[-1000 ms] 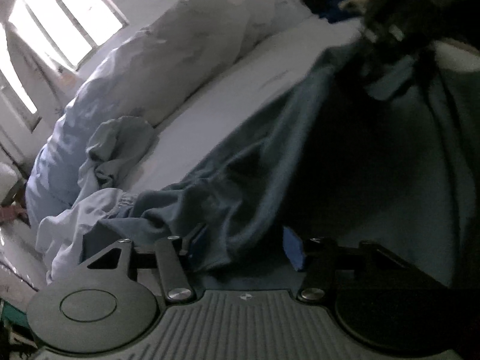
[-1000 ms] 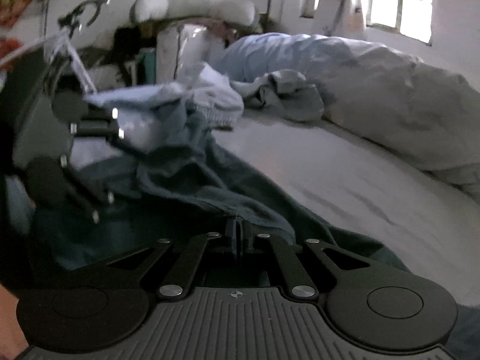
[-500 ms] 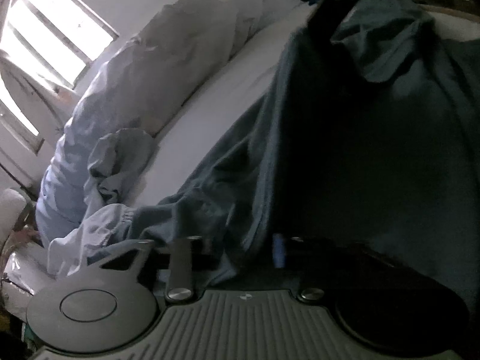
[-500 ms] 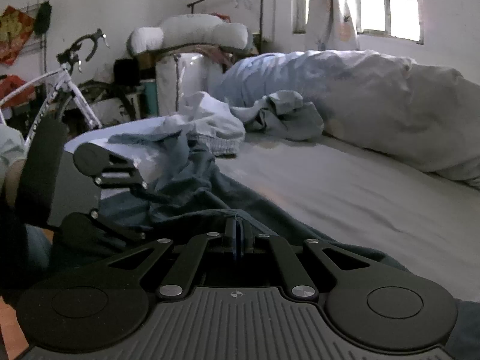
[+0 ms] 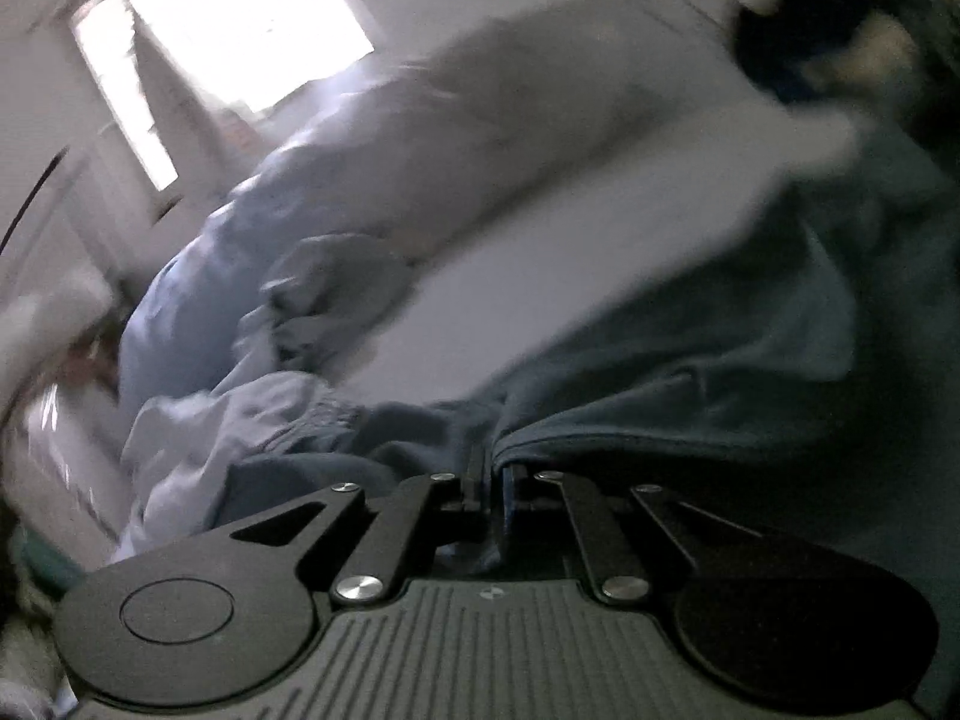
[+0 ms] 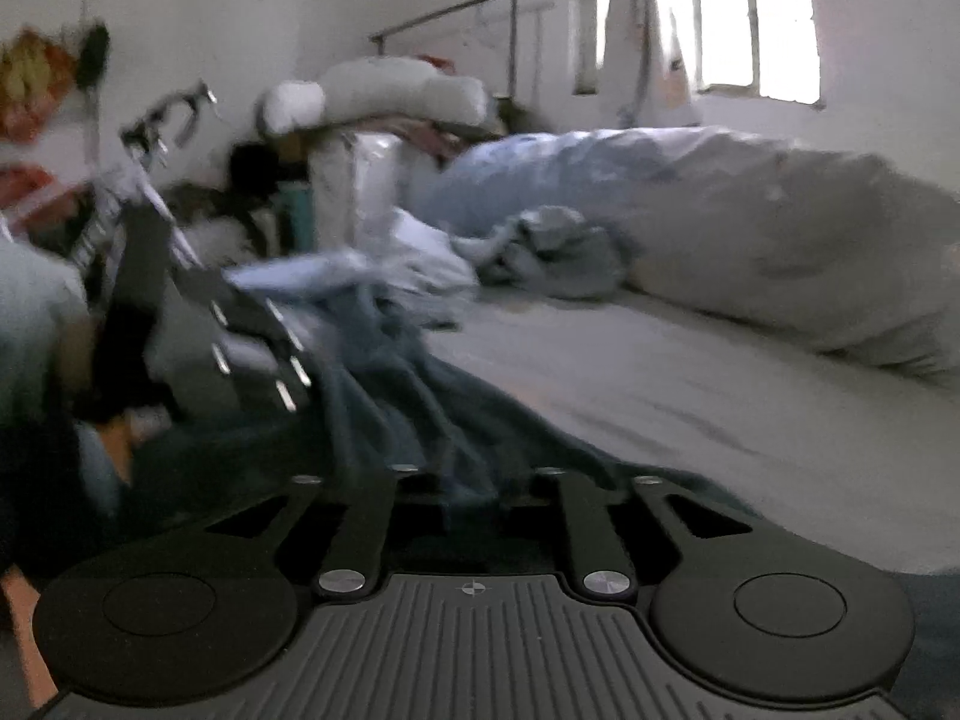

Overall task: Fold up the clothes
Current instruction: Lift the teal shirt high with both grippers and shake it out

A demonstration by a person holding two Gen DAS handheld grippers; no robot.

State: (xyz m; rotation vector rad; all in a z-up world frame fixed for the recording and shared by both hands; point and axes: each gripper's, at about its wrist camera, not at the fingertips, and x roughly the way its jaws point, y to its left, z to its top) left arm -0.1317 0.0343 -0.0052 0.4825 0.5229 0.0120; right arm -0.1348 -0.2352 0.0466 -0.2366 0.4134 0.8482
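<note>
Left gripper (image 5: 487, 489) pinched tight on a hem of the dark blue garment (image 5: 690, 372), jaws nearly touching. Right gripper (image 6: 474, 495): blurred, fabric bunched between the fingers, gap looks wider; can't tell if it's clamped. Garment hangs between both, trailing onto the bed sheet (image 6: 690, 396). Pale clothes heap (image 6: 546, 252) lies near the duvet (image 6: 750, 228).
</note>
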